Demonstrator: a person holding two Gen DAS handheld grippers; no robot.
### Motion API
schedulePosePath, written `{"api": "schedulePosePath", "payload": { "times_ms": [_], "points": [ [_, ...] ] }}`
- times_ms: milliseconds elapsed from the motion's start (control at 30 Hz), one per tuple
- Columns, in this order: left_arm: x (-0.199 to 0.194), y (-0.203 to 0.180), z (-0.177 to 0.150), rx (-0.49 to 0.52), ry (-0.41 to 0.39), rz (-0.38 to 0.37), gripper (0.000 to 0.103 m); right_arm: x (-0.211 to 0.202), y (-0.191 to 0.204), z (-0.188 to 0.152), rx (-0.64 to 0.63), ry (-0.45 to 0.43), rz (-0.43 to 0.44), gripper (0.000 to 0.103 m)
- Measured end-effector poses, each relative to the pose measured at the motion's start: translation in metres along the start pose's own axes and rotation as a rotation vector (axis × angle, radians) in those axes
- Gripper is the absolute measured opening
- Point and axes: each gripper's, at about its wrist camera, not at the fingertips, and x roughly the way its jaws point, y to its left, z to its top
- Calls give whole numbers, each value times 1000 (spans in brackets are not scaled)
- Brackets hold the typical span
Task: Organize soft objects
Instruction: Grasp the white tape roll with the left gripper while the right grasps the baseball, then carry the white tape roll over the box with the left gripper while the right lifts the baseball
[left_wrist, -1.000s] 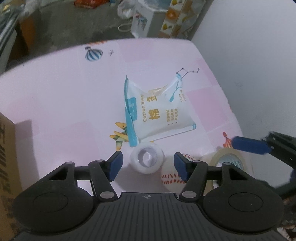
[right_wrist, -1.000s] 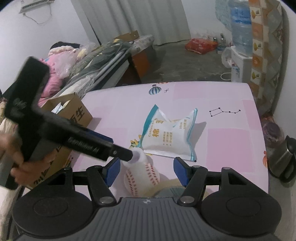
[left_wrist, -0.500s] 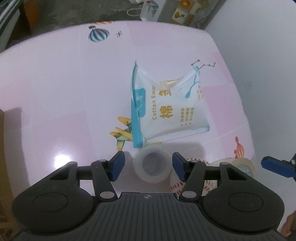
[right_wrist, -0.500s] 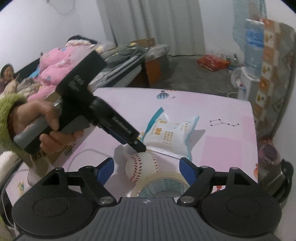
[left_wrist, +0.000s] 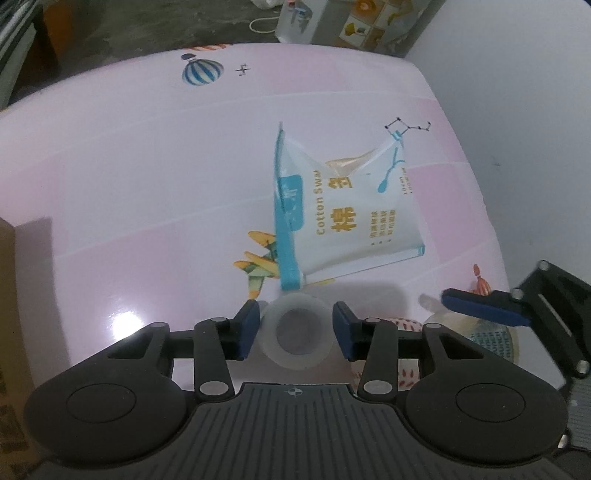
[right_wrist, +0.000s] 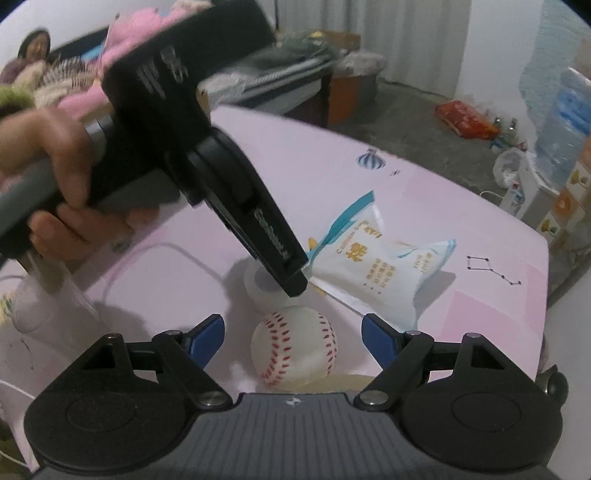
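A small white roll of tape is framed between the blue pads of the left gripper, which points steeply down at it. The jaws are closing, the pads nearly at the roll's sides; firm contact cannot be confirmed. The roll stands on end on the pink table, its open core facing up, so the coming squeeze is made across its round wall. The left hand is plainly the nearer one. The right gripper is held half-wide and empty, with the soft baseball just ahead between its fingers. Counted: one white roll, one baseball, one bag of cotton swabs, one clear packing-tape ring.
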Motion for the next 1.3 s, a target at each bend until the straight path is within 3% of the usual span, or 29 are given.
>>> {"api": "schedulePosePath", "payload": {
  "times_ms": [300,467,500,567,733,833,900,967,1000,1300],
  "points": [
    [2,4,1,9,18,-8,48,35,10,2,-78,111,-29,44],
    [2,6,-1,26,5,-28,43,42,16,2,-100,128,-50,37],
    [1,6,-2,32,1,-26,41,41,16,2,-99,120,-50,37],
    [-1,6,-4,42,-13,-20,14,38,17,2,-93,94,-49,37],
    [-13,11,-4,36,-33,-48,11,29,24,6,-104,52,-61,37],
    [-10,11,-7,40,-9,-66,17,30,27,8,-104,59,-70,37],
    [-10,11,-8,21,-16,-82,28,31,29,7,-104,67,-72,37],
    [-9,10,-7,16,-11,-92,52,31,33,4,-116,73,-73,37],
    [-8,9,-6,10,-5,-105,55,31,36,3,-127,76,-76,37],
    [12,-6,1,15,51,-61,57,41,41,-4,-167,101,-79,37]
  ]
}}
